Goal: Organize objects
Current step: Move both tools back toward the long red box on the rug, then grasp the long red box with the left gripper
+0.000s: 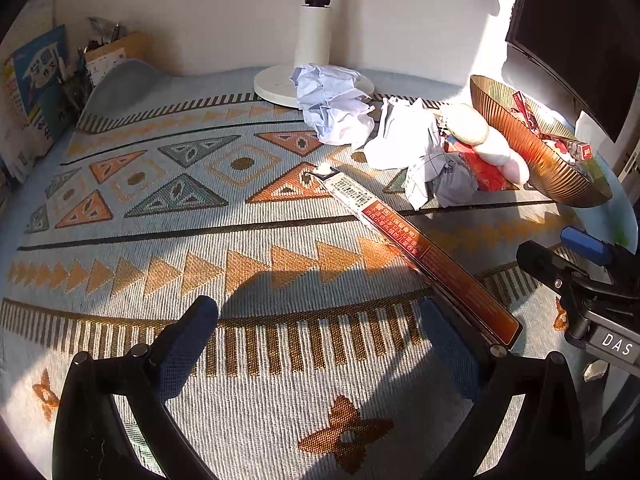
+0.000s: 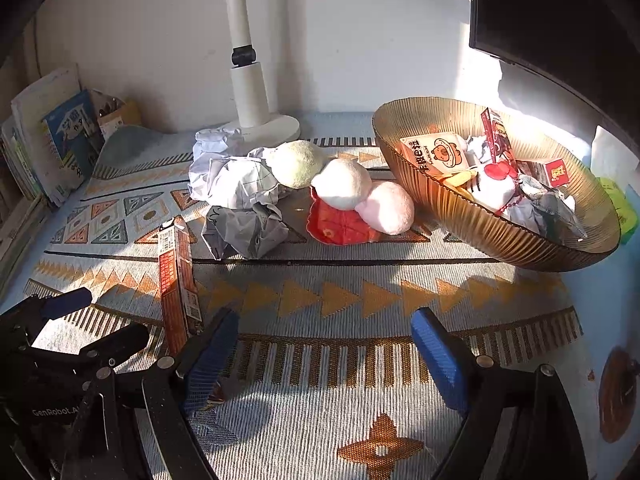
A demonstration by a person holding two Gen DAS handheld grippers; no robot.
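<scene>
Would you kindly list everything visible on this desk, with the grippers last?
patterned mat: one, pale blue with orange triangles, covering the desk
long box: one, red-brown, flat on the mat near the left gripper
crumpled paper: several wads, white and grey, mid-mat
plush balls: three joined, cream, white, pink, beside the bowl
red packet: one, under the plush balls
ribbed bowl: one, amber, right side, holding snack packets
lamp stand: one, white, at the back
books: several, back left
monitor: one, black, upper right
left gripper: jaws open, empty
right gripper: jaws open, empty
</scene>
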